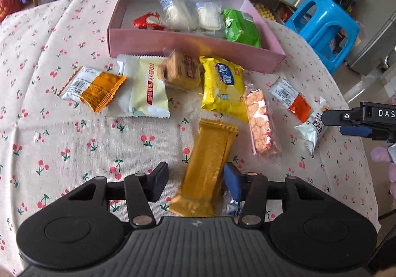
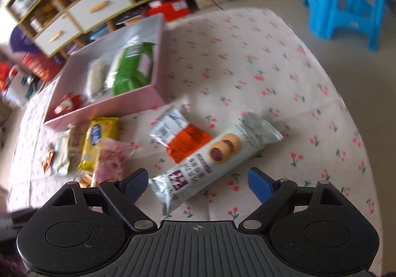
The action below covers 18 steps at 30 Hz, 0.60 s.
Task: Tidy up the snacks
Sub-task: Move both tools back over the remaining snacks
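Note:
A pink box (image 1: 188, 45) at the back of the table holds a red packet (image 1: 148, 21), two white packets (image 1: 177, 14) and a green packet (image 1: 241, 27). Loose snacks lie in front of it. My left gripper (image 1: 196, 181) is open, its fingers either side of a gold wafer bar (image 1: 210, 165) lying on the cloth. My right gripper (image 2: 198, 184) is open, its fingers either side of the near end of a white cookie packet (image 2: 210, 160); it shows at the right edge of the left wrist view (image 1: 331, 119). The box also shows in the right wrist view (image 2: 109, 108).
On the cherry-print tablecloth (image 1: 74, 140) lie an orange-white sachet (image 1: 92, 88), a cream packet (image 1: 146, 88), a brown biscuit pack (image 1: 182, 71), a yellow packet (image 1: 221, 86), a pink puffed bar (image 1: 261, 121) and a red-white sachet (image 2: 183, 138). A blue stool (image 1: 324, 27) stands beyond the table's right edge.

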Each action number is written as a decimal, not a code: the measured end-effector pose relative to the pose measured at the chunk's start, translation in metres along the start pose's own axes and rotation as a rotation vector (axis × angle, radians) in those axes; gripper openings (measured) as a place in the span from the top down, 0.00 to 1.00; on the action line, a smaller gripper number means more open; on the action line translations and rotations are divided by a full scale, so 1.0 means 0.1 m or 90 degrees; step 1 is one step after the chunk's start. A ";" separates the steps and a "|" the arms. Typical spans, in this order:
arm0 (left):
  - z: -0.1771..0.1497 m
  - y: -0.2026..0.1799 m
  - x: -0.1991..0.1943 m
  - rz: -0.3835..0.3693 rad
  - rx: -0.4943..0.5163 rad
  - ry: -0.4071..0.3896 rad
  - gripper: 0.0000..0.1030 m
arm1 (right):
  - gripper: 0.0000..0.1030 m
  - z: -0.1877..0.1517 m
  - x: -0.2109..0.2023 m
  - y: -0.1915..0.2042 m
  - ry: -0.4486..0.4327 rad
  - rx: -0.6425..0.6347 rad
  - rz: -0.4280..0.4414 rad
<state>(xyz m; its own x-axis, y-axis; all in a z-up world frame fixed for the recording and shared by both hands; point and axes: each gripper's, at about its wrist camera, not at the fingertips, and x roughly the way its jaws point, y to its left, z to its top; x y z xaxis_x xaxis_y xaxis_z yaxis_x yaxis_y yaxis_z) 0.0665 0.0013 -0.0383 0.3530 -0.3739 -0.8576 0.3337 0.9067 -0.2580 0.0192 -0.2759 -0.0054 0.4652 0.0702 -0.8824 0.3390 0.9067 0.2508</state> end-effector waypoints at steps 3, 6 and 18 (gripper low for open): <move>-0.03 0.02 -0.02 0.010 0.005 -0.004 0.68 | 0.13 0.02 0.07 -0.02 0.004 0.012 -0.002; -0.03 0.01 -0.01 0.017 0.006 -0.013 0.69 | 0.13 0.03 0.15 0.05 0.003 -0.010 -0.021; -0.09 0.12 -0.15 0.077 0.032 -0.051 0.66 | 0.13 -0.08 0.15 -0.04 0.021 -0.077 -0.087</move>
<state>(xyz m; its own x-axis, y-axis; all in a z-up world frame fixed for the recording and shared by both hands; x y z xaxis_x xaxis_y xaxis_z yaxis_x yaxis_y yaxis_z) 0.0573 0.0199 -0.0331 0.4611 -0.2782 -0.8426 0.3274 0.9359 -0.1298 0.0187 -0.2752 -0.0231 0.3938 -0.0461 -0.9181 0.2965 0.9517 0.0794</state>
